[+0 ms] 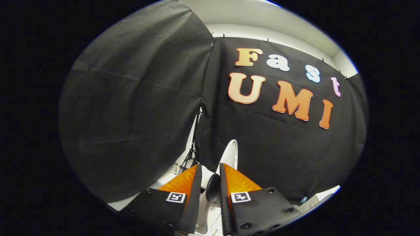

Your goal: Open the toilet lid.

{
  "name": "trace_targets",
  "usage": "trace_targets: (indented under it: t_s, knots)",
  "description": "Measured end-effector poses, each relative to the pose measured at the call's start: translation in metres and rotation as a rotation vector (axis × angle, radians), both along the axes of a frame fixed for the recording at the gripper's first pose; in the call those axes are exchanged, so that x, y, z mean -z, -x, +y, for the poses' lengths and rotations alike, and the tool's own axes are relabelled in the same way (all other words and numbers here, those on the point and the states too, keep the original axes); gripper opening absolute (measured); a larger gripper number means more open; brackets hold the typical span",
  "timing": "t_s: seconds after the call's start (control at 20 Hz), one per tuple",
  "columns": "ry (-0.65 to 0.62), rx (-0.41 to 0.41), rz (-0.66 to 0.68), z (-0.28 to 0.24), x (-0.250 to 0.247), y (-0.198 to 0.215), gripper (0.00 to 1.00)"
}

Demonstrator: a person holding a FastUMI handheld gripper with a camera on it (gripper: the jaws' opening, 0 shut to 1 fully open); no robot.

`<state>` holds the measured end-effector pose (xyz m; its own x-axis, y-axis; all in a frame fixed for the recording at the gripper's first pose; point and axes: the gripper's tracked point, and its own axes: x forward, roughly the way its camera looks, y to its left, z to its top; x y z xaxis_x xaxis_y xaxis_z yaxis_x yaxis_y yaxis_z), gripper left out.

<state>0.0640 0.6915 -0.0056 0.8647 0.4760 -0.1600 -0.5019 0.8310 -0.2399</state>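
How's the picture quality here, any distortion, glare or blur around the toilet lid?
Gripper view: strong fisheye bending, so the cloth wall and its seams bow outward. Lighting is dim and even, no glare on the white lid, which stands raised edge-on just beyond the fingertips. The gripper looks slightly soft up close; its fingers stand a little apart, with a dark round part between them that I can't identify.

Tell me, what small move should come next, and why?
Probably ease off and back away: the white plastic toilet lid already stands upright beyond the gripper, whose fingers are close around a dark round knob, so the lid looks open. Whether both fingers press it is unclear.
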Motion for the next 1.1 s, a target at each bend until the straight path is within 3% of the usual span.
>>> trace_targets:
  t_s: [0.25, 0.55, 0.85, 1.1]
  knots:
    - [-0.027, -0.043, -0.025, -0.01, -0.023, 0.012, 0.61]
    - [-0.06, -0.038, -0.033, -0.036, -0.042, 0.006, 0.89]
    - [-0.12, 0.001, -0.042, -0.087, -0.071, -0.014, 0.9]
    - [-0.161, 0.049, -0.074, -0.171, -0.102, -0.037, 0.9]
